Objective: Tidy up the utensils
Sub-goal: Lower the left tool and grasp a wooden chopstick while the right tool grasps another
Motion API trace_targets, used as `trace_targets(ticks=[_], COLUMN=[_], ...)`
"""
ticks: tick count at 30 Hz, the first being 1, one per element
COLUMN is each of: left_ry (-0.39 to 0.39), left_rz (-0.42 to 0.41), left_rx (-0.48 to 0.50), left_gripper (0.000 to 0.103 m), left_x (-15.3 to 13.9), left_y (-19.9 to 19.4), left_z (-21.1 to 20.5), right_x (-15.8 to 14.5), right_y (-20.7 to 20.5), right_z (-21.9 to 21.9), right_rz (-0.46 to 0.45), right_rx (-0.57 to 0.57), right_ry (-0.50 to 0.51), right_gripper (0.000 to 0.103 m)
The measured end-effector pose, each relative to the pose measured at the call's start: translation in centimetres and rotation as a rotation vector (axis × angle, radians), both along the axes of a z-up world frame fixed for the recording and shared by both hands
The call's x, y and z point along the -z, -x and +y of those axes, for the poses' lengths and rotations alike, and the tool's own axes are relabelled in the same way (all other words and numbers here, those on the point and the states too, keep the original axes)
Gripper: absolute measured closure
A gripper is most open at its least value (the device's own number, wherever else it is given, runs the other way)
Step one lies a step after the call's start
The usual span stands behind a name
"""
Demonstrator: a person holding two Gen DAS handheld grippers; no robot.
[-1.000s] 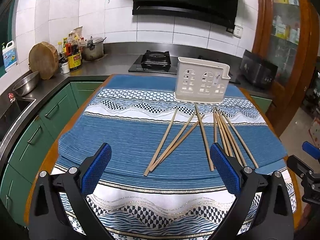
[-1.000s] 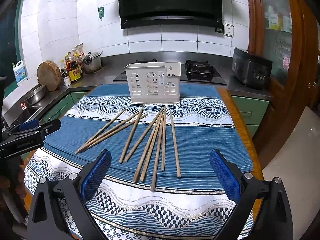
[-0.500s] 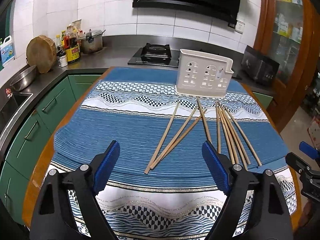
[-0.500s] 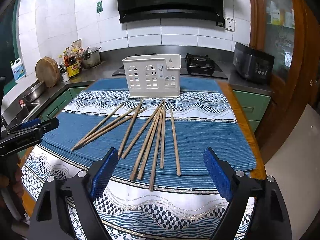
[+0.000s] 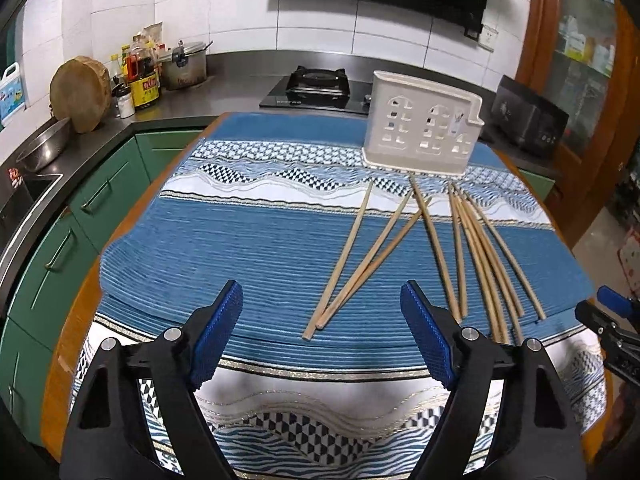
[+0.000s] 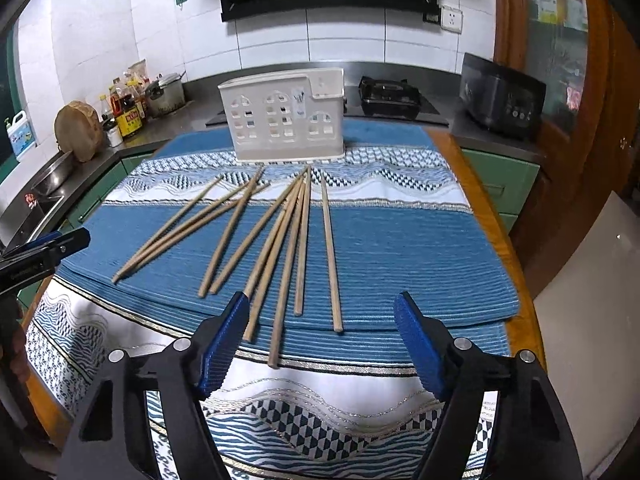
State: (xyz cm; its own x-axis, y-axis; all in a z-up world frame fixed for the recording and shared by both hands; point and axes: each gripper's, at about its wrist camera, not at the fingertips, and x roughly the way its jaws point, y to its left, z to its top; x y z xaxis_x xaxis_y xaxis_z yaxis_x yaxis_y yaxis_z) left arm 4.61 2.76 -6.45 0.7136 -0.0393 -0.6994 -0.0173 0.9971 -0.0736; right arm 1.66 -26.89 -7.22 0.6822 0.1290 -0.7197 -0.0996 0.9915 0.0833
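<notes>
Several wooden chopsticks (image 5: 436, 248) (image 6: 280, 232) lie fanned out on a blue patterned tablecloth (image 5: 240, 240). A white slotted utensil holder (image 5: 422, 136) (image 6: 286, 116) stands upright behind their far tips. My left gripper (image 5: 322, 330) is open and empty, just short of the near ends of the left chopsticks. My right gripper (image 6: 320, 340) is open and empty, with the near ends of several chopsticks between its fingers. Each gripper shows at the edge of the other's view: right (image 5: 612, 320), left (image 6: 44, 252).
The table's wooden edge (image 6: 480, 208) runs along the right. Behind are a gas stove (image 5: 316, 84), a pot (image 5: 184, 66), bottles (image 5: 140, 76), a round chopping block (image 5: 80, 94) and a sink with a metal bowl (image 5: 40, 148) at left. A black appliance (image 6: 500, 96) sits at right.
Both grippers' jaws have narrowed but stay open. Both have moved forward toward the chopsticks, and the right one now has several chopstick ends between its fingers.
</notes>
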Motion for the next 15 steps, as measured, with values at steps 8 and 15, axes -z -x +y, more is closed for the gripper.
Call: trace_targets(ticks=[8, 15], left_ry=[0.038, 0.044], left_rz=[0.057, 0.104], left_rx=[0.026, 0.066], left_gripper=[0.040, 0.062], left_x=[1.7, 3.4], left_y=[-1.3, -2.4], left_z=[0.9, 1.2], right_x=[2.2, 3.6], right_y=[-1.7, -3.2], right_z=[-0.3, -0.4], right_rz=[0.057, 0.089], right_rx=[-0.002, -0.005], right_ry=[-0.004, 0.007], right_gripper=[0.044, 0.054])
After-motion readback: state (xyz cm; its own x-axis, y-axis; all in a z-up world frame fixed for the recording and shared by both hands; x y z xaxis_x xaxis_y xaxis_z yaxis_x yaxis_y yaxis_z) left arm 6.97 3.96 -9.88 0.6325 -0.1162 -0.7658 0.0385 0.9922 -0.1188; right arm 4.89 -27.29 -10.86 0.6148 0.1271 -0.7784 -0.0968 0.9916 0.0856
